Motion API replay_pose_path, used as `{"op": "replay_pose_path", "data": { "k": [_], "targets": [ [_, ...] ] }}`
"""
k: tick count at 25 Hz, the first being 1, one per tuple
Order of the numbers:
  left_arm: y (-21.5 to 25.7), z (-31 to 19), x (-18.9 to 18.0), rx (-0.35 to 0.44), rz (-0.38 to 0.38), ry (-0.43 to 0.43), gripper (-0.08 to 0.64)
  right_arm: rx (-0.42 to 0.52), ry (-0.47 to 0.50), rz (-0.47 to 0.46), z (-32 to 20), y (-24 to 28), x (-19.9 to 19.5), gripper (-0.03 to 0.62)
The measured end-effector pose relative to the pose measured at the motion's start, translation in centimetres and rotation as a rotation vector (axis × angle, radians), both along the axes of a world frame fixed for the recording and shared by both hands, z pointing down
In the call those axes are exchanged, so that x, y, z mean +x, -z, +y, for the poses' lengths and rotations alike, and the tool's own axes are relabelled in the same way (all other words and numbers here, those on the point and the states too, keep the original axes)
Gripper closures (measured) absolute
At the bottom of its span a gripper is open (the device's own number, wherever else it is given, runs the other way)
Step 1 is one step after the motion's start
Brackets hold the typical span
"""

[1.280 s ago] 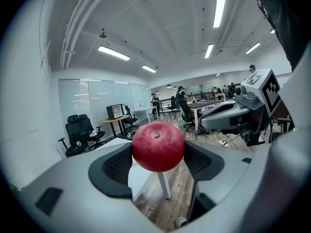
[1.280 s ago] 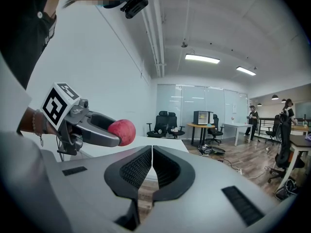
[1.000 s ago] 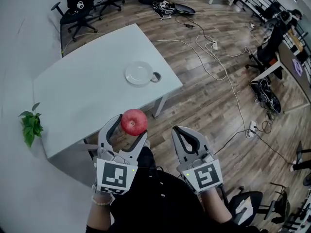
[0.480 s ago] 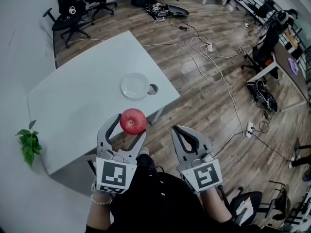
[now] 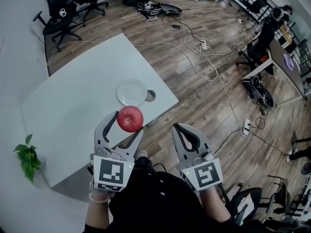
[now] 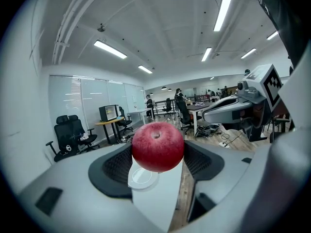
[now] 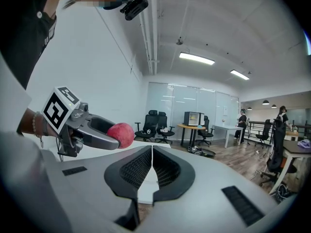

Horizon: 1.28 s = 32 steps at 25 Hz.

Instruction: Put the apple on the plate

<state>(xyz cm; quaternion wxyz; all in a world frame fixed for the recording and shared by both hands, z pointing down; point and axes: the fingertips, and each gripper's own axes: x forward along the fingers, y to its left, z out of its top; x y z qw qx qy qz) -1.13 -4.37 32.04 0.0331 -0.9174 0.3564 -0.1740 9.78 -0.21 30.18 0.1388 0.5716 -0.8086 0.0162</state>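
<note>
One step is looking done, one remaining: the apple [image 5: 130,119] is hanging pinched in the left gripper's [image 5: 127,123] jaws above the table [image 5: 68,115] edge, nearing the empty plate [image 5: 131,92]; the right gripper [image 5: 181,130] is idling, jaws pressed together

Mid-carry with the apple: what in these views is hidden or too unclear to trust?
- Left gripper view: the red apple clamped in the left gripper covers part of the round white plate.
- Head view: the small ring beside the plate is too small to identify.
- Head view: the left gripper hides part of the white table's near edge.
- Right gripper view: no plate shows; the shut right gripper likely blocks it.
</note>
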Motion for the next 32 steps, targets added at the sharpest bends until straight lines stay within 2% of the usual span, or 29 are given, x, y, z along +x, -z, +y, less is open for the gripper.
{"op": "replay_pose_path", "data": {
  "k": [4, 11, 19, 22, 32],
  "targets": [
    [-0.4, -1.7, 0.1, 0.040, -0.012, -0.043, 0.216, 0.015, 0.014, 0.004, -1.3, -0.4, -0.3, 0.549],
    [-1.1, -3.9, -0.1, 0.010, -0.007, -0.046, 0.216, -0.009, 0.002, 0.012, -3.4, -1.1, -0.9, 0.549],
    [-1.7, -5.6, -0.7, 0.027, -0.008, -0.073, 0.216, -0.009, -0.010, 0.024, -5.0, -1.5, -1.4, 0.549],
    [-1.9, -5.8, -1.0, 0.023, -0.004, -0.078, 0.216, -0.040, -0.014, 0.036, -5.1, -1.8, -1.9, 0.549],
    [-2.2, -5.7, -2.1, -0.004, 0.004, -0.071, 0.216, -0.030, -0.008, 0.033, -4.9, -1.6, -3.1, 0.549]
  ]
}}
